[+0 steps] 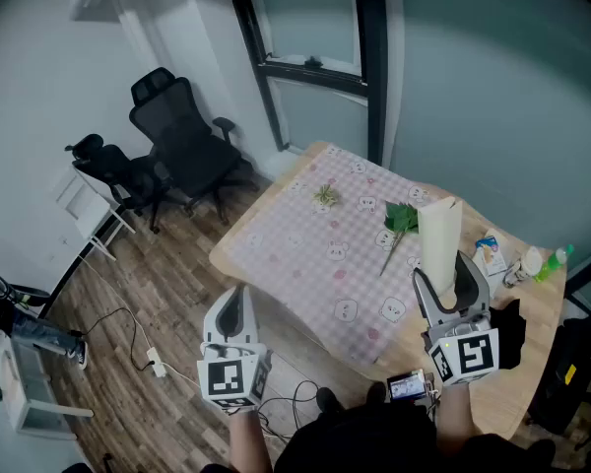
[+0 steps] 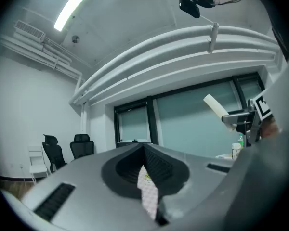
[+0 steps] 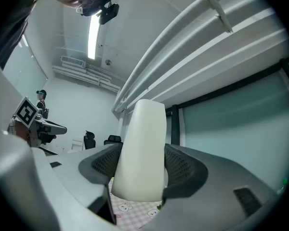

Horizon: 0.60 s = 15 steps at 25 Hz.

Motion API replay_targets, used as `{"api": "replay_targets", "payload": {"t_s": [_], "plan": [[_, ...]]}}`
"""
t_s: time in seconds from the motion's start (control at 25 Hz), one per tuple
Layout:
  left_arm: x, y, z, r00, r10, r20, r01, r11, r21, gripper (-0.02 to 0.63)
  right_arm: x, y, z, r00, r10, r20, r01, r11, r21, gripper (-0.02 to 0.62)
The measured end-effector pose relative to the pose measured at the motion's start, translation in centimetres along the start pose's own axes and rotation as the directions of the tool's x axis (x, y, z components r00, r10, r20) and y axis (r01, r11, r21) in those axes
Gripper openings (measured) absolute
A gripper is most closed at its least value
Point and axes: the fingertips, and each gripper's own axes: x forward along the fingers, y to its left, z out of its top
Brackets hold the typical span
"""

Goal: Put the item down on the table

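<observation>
The right gripper (image 1: 451, 284) pinches a tall cream-white column (image 1: 439, 236) upright between widely spread jaws, over the right part of the tabletop (image 1: 305, 239) with its pink checked cloth. The left gripper (image 1: 235, 302), jaws pressed together, hangs beyond the tabletop's near edge.

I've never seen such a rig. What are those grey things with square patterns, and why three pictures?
There is no robot: a person holds a hand-held gripper in each hand. One picture comes from a camera on the person's head, looking down; the other two cameras ride on the grippers and look along their jaws. The right hand-held gripper clamps a tall cream-white cylinder above the table; the left hand-held gripper is shut and empty. On the checked tablecloth lie a leafy sprig and a small plant.
</observation>
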Motion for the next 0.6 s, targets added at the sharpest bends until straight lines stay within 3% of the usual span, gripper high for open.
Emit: {"api": "replay_targets", "payload": {"t_s": [0.6], "plan": [[0.42,-0.89,-0.6,1.0,-0.016,-0.006,0.016,1.0,-0.013,0.0,-0.13,0.31,-0.27,1.0,0.021,-0.012,-0.021,1.0,-0.013,0.307]]}}
